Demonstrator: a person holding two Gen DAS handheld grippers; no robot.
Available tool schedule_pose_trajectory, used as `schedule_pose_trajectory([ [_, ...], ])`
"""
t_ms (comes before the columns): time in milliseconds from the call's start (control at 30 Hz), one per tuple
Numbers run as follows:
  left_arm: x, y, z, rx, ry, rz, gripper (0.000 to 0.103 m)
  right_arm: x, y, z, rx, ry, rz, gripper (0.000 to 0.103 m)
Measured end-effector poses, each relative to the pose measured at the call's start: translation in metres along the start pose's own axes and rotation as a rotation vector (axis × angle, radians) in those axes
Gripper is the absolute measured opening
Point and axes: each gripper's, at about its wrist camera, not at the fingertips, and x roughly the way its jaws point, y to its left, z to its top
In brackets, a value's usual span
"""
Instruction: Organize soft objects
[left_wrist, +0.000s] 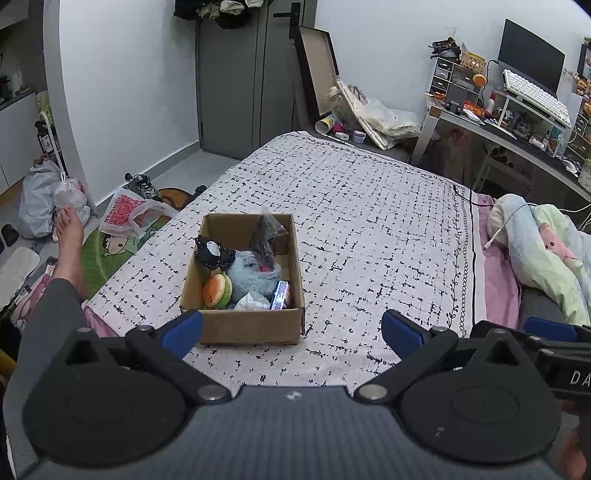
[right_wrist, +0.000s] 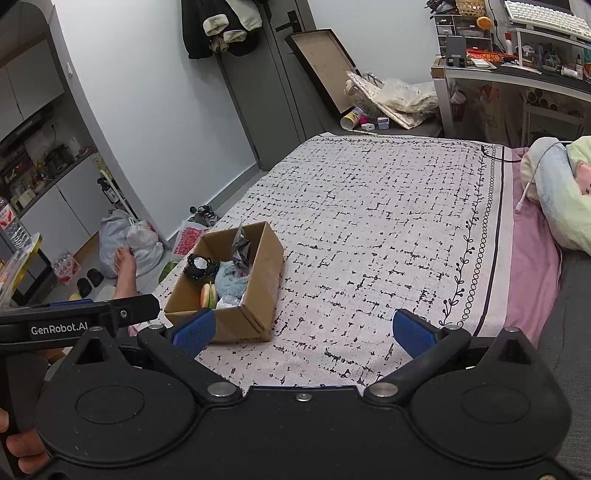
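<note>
Bedroom, patterned bedspread (left_wrist: 369, 206), one cardboard box (left_wrist: 251, 326) near its left edge.

I see the box holding a blue plush (left_wrist: 251, 275), a watermelon-slice toy (left_wrist: 217, 291), a black-and-white soft piece (left_wrist: 213, 252), a dark crinkled bag (left_wrist: 266, 230), a small printed packet (left_wrist: 280, 294) and some white wrapping. My left gripper (left_wrist: 291, 330) and right gripper (right_wrist: 303, 328) both hang above the spread just short of the box, fingers wide apart, holding nothing.

A bed (left_wrist: 369, 206) with a white, black-flecked cover fills the small room. Pale walls (left_wrist: 140, 92) meet a grey door (left_wrist: 240, 81) hung with clothes. A cluttered desk (left_wrist: 517, 129) holds a monitor (left_wrist: 532, 55) and keyboard (left_wrist: 535, 94). Bags (left_wrist: 48, 195) crowd the floor.
</note>
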Motion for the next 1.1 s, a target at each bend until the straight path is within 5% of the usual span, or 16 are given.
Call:
schedule_pose_trajectory([
  [1100, 0.003, -0.01, 0.001, 0.0, -0.025, -0.019, 0.102, 0.001, -0.008, -0.001, 0.034, -0.009, -0.033, 0.103],
])
